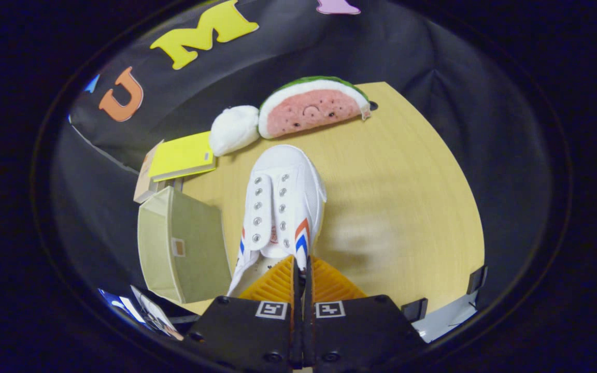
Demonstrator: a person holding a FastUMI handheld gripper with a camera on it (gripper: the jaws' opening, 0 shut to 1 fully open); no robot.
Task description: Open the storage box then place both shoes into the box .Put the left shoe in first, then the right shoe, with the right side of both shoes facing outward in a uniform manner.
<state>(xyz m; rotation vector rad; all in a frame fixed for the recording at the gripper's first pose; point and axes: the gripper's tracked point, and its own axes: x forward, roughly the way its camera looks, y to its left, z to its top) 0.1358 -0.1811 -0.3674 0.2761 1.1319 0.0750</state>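
**My gripper pinches the shoe's side**

I look along my gripper from above and behind the white shoe. My two fingers are squeezed almost together, with only a thin slit between them. They are clamped on the shoe's side wall near the heel opening, right by the red and blue stripes. One finger sits inside the shoe and the other sits outside it.

The gripper points forward and tips down toward the wooden table. The shoe stretches away from my fingers, toe first, with its lace holes facing up (there are no laces in them). I cannot tell if the shoe rests on the table or hangs a bit above it.

The storage box is just beside the shoe, on its left. It is a pale green cloth box, and I see its side and top.

Beyond the box lies a yellow book. Past the shoe's toe sit a white plush and a watermelon plush, touching each other near the table's far edge.
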